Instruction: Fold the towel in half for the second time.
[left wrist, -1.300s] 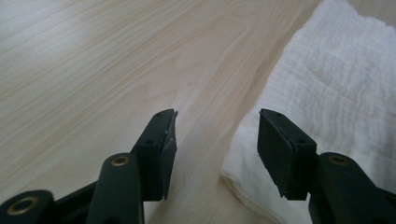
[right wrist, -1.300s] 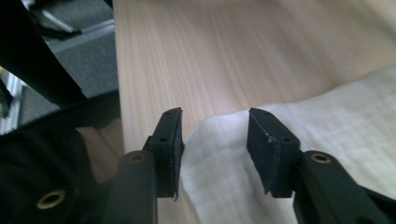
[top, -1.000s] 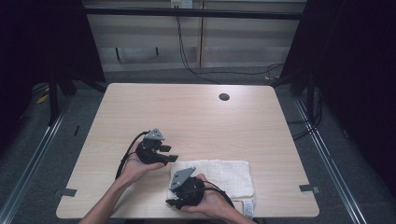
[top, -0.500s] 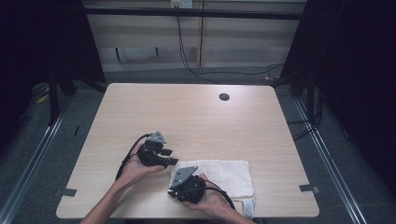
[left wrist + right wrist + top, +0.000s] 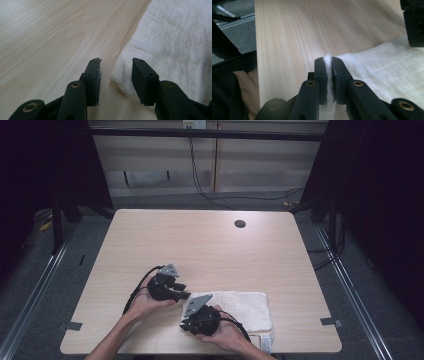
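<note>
white cloth (image 5: 245, 307) lies flat near front edge of wooden table (image 5: 210, 245), toward its right side. our right gripper (image 5: 329, 65) pinches cloth's corner, white fold squeezed between pressed jaws. our left gripper (image 5: 116, 72), jaws part spread and just been closing, straddles cloth's other near corner, pads not yet on it. in high view, both hands work side by side at cloth's left end.

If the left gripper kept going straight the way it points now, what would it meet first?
Most likely the white towel: the left gripper points at its corner edge, which lies between the half-open jaws that have just been closing. The pads do not seem to press it yet; depth is unclear.
</note>
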A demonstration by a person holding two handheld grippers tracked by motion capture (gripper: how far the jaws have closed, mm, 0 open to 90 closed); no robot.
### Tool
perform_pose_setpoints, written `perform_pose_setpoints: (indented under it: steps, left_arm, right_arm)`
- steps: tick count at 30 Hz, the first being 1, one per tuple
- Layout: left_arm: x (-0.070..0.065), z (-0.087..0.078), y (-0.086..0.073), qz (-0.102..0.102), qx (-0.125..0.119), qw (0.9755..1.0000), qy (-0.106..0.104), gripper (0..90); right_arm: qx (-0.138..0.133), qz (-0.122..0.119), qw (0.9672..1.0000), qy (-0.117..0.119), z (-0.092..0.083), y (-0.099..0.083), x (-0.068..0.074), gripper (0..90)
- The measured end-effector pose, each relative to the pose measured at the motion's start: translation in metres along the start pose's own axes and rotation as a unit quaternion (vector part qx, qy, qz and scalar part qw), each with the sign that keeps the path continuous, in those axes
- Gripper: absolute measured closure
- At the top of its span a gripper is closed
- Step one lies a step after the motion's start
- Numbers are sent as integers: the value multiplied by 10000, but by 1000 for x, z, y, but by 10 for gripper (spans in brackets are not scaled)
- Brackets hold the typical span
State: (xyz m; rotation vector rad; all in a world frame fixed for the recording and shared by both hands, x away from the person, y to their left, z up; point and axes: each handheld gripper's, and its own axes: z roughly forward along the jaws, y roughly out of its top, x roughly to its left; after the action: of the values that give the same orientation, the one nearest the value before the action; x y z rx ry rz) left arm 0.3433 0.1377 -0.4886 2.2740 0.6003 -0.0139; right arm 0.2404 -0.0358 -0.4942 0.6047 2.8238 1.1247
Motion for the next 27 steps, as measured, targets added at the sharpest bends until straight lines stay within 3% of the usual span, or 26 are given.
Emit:
perform_pose_setpoints:
  steps: [5,8,9,10,11,15,16,23,27]
  left_arm:
    - [-4,7,-1,169,243,9996,-16,613]
    - [-8,9,-1,197,237,9995,-101,631]
    - [-9,7,0,364,404,9985,19,653]
    - [-9,7,0,364,404,9985,19,670]
    - [-9,8,-2,332,293,9990,-52,707]
    - [-9,10,-1,346,295,9988,-159,827]
    - [-9,10,-1,324,281,9989,-189,845]
    - [-1,3,-2,30,144,9992,-360,857]
    - [0,0,-1,-6,57,9994,-345,857]
  right_arm:
    - [12,12,10000,-31,0,0,1,838]
    - [30,15,10000,-25,0,0,1,838]
    - [58,15,10000,-14,-1,1,1,838]
    - [80,10,10000,-7,-1,1,0,838]
    - [97,4,10000,-6,-1,1,0,838]
    - [124,-52,9999,-10,-2,2,0,840]
    - [129,29,9999,7,-2,2,0,840]
    - [57,143,9999,22,-7,3,-2,840]
    - [-121,143,9998,20,-14,6,-5,840]
